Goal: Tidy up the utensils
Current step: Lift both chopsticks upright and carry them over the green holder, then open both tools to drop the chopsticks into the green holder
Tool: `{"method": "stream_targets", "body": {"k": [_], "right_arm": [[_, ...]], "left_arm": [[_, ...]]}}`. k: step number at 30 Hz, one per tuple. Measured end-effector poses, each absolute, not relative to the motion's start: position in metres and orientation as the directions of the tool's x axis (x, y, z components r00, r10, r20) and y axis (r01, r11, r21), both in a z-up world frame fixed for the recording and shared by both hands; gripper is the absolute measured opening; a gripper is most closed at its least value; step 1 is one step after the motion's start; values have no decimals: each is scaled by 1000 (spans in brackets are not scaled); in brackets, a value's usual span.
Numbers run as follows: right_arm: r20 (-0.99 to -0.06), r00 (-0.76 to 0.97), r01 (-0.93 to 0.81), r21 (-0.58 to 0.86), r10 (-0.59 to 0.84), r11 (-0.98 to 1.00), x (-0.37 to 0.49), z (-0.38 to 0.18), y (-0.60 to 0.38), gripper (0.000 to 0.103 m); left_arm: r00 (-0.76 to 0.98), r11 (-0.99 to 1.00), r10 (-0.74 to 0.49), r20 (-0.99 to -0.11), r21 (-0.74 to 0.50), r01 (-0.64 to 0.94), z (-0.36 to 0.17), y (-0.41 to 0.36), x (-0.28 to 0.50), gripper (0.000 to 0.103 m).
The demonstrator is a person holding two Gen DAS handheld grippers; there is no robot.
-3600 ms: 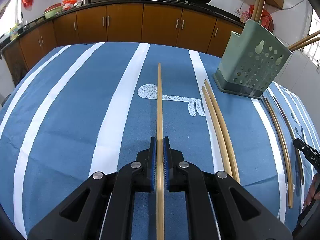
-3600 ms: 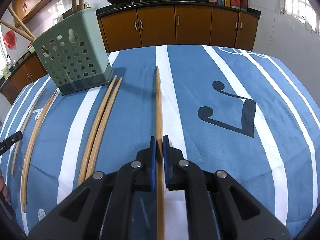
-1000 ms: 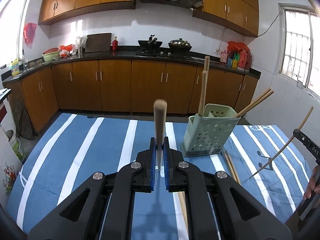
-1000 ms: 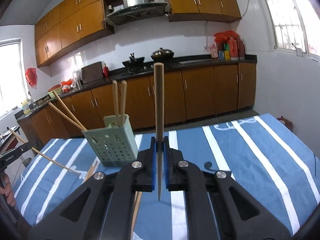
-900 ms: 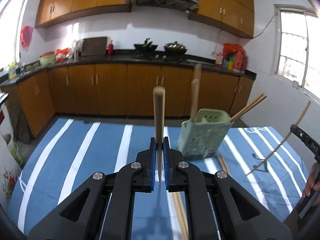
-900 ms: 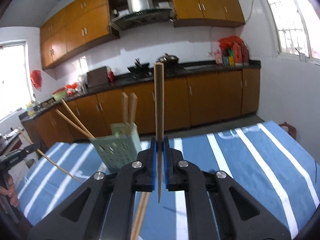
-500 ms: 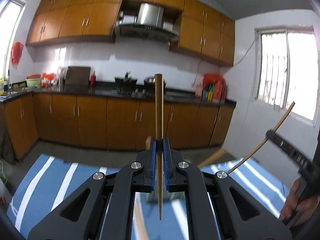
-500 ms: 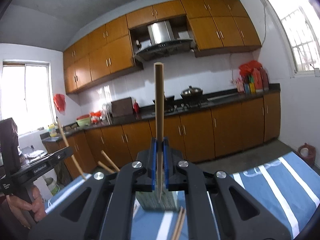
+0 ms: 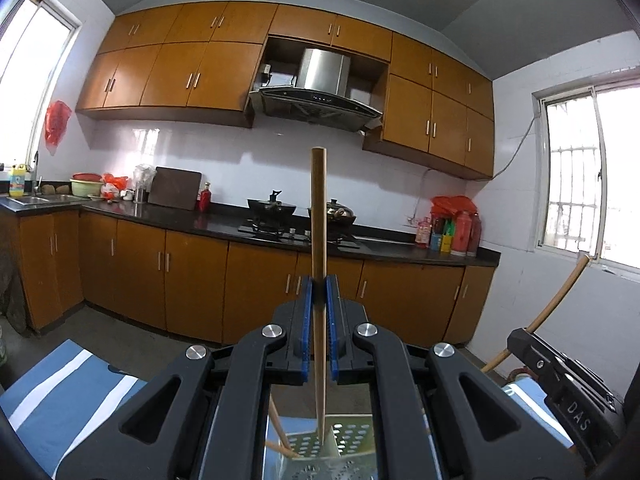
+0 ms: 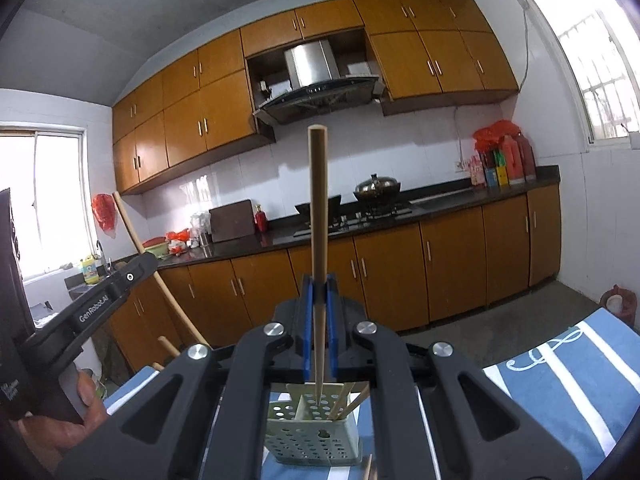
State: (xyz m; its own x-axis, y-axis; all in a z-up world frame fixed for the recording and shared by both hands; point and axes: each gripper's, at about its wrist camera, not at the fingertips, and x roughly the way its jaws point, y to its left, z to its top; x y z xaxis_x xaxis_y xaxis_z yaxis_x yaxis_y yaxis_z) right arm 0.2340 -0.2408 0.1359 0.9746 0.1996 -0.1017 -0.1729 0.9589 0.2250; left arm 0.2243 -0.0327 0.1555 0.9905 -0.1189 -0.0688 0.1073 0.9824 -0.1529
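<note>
Both grippers are now riding higher than a moment ago, the table dropping low in each view.

Left wrist: left gripper (image 9: pixel 319 312) is clenching a chopstick (image 9: pixel 319 240) upright, tip hanging just above the green holder (image 9: pixel 348 440) below the jaws. Risk: tip catching the divider.

Right wrist: right gripper (image 10: pixel 319 312) is clamping its chopstick (image 10: pixel 318 220), tip over the holder (image 10: pixel 312 436); both sticks crowding one opening could collide.
</note>
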Motion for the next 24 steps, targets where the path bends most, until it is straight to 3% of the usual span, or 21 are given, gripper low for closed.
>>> {"method": "stream_targets", "body": {"k": [14, 16, 17, 19, 24], "right_arm": [[-231, 946, -185, 191, 227, 964, 274, 102, -215, 10], [-238, 943, -191, 188, 234, 963, 272, 100, -213, 24], [-236, 943, -194, 186, 236, 963, 270, 101, -213, 29], [-212, 949, -195, 180, 231, 964, 262, 103, -213, 37], [-195, 953, -198, 183, 233, 963, 249, 109, -220, 37]], "left_arm": [[976, 985, -138, -172, -130, 116, 116, -43, 250, 7], [972, 983, -148, -180, -134, 125, 115, -44, 249, 9], [971, 982, -155, -184, -136, 131, 117, -41, 249, 13], [974, 983, -146, -175, -136, 123, 119, -40, 245, 52], [980, 982, -137, -144, -149, 115, 131, -32, 234, 56]]}}
